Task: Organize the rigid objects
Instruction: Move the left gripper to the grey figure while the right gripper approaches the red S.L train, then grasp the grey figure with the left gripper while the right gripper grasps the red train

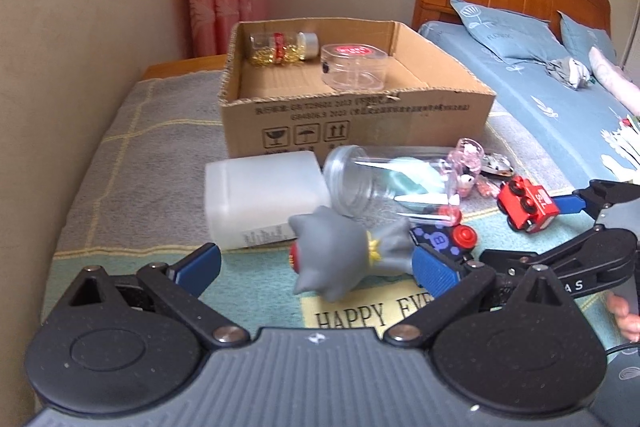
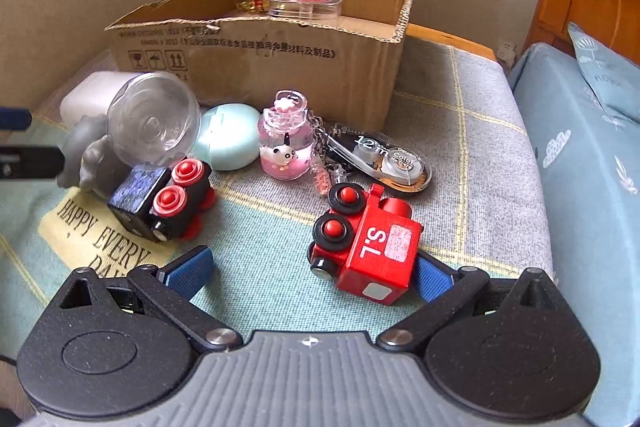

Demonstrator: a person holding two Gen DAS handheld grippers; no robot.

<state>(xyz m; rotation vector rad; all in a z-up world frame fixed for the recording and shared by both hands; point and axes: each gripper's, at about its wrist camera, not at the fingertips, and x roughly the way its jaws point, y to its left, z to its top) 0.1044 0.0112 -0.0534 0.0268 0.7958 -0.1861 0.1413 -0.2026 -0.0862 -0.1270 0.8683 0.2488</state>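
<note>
Open brown cardboard box [image 1: 352, 115] at the back of the grey-and-teal checked blanket [image 1: 120, 163], holding a clear vial of gold pieces [image 1: 282, 47] lying on its side and a round clear plastic tub with a red label [image 1: 354, 67].

In front of the box, lying on its side: white translucent plastic canister [image 1: 256, 199], touched by a clear plastic jar [image 1: 384, 183] also lying down.

Left gripper [image 1: 316, 263] with jaws spread wide, set around a grey rubber cat-like figure [image 1: 340, 255] lying on the blanket; figure between the blue pads but closer to the right-hand one, left pad apart from it.

Right gripper [image 2: 312, 271] likewise spread open, low over the blanket; red wooden toy train car marked "S.L" [image 2: 368, 243] lying on its side just inside the right-hand pad, seemingly touching it, well apart from the left-hand pad.

Nearby: black toy train car with red wheels [image 2: 164, 203] against the grey figure, mint-green round case [image 2: 228, 135], pink bottle keychain with a panda charm [image 2: 285, 139], clear correction-tape dispenser [image 2: 384, 159].
</note>
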